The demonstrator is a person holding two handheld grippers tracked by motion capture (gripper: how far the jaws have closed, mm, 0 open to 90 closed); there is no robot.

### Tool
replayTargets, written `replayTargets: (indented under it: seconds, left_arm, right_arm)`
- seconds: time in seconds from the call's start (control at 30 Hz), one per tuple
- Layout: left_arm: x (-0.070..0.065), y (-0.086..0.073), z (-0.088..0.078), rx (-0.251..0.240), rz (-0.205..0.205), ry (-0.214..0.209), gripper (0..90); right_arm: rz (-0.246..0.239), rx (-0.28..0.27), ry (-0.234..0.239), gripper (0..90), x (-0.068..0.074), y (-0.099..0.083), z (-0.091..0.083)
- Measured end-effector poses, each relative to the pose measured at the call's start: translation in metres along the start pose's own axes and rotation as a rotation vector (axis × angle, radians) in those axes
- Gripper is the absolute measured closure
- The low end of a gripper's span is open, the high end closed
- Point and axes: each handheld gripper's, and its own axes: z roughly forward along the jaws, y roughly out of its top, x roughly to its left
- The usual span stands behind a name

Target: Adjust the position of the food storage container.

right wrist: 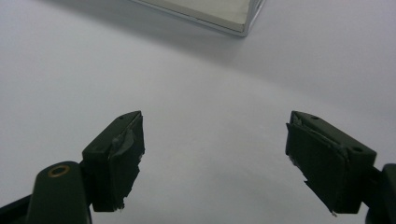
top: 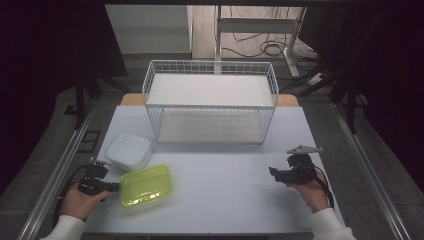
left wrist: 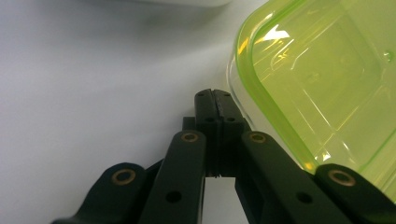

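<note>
At the lower left of the high view, your left gripper (top: 113,187) has its jaws pressed together with nothing between them, tip against the near-left edge of the green container (top: 147,184), which sits on the table (top: 225,180) just below the white container (top: 128,150). You look to be nudging it; next, steer it toward the wire rack (top: 210,102) at upper centre. At the lower right, your right gripper (top: 272,172) hovers with jaws spread, empty.
</note>
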Motion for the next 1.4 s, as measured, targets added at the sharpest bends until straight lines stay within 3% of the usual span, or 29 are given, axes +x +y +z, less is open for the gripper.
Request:
replayTargets:
  seconds: [0.2, 0.53, 1.0, 1.13, 1.3, 1.4]
  left_arm:
    - [-0.011, 0.010, 0.008, 0.010, 0.023, -0.025, 89.8]
    - [-0.043, 0.022, 0.025, 0.021, 0.055, -0.084, 89.8]
    - [-0.080, 0.036, 0.041, 0.030, 0.106, -0.129, 89.9]
    - [-0.096, 0.041, 0.046, 0.019, 0.115, -0.174, 89.8]
    - [-0.107, 0.047, 0.056, 0.036, 0.143, -0.181, 89.8]
    - [-0.111, 0.050, 0.061, 0.037, 0.139, -0.185, 89.8]
  right_arm:
    - [0.001, 0.005, 0.002, 19.4, 0.000, -0.001, 0.001]
    - [0.001, 0.002, 0.003, 19.3, 0.000, 0.000, 0.000]
    - [-0.001, -0.002, 0.008, 19.3, 0.001, 0.000, -0.001]
    - [-0.004, -0.001, 0.010, 19.3, 0.001, 0.000, -0.001]
    - [-0.003, 0.000, 0.012, 19.3, 0.001, 0.000, -0.001]
    - [-0.004, 0.000, 0.013, 19.3, 0.001, 0.000, -0.001]
